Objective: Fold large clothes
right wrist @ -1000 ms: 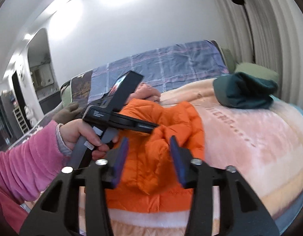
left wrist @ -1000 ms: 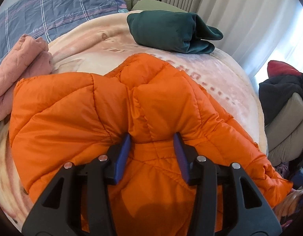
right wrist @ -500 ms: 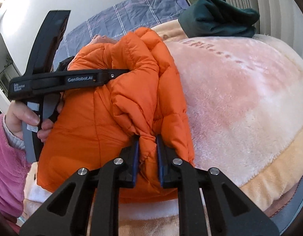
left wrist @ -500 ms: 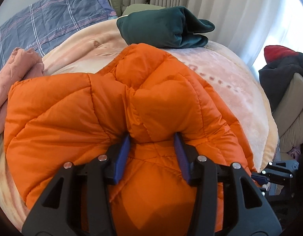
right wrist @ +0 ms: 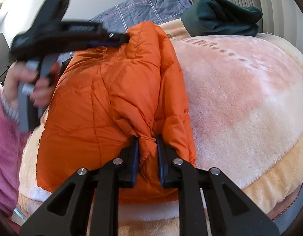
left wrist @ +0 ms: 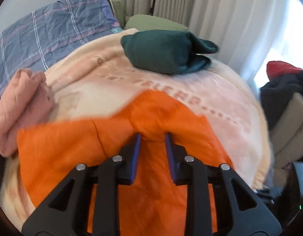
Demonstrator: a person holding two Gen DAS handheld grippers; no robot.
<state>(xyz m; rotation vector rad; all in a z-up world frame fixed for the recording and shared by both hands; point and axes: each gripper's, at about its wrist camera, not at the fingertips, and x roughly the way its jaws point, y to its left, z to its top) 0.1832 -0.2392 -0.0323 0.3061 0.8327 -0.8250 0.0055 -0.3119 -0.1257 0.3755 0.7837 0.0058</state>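
Note:
A puffy orange jacket (left wrist: 63,147) lies on the pink fleece blanket (left wrist: 220,108) of a bed. My left gripper (left wrist: 151,135) has a bunch of the jacket between its blue pads; its jaws are closing and press on the fabric. The right wrist view shows that left gripper (right wrist: 123,38) holding the jacket's (right wrist: 88,108) far edge up in a peak, with a hand (right wrist: 23,84) on its handle. My right gripper (right wrist: 148,136) is shut on a gathered fold at the jacket's near edge, low over the blanket (right wrist: 239,98).
A folded dark green garment (left wrist: 161,53) sits at the far side of the blanket. A pink garment (left wrist: 23,102) lies to the left, with a blue plaid quilt (left wrist: 43,35) behind it. A chair piled with dark clothes (left wrist: 283,90) stands to the right, near the curtains.
The left jaws have narrowed on the jacket fold and pulled it up and back, so more blanket shows. The right gripper came down, shut on the near edge, and has stayed there.

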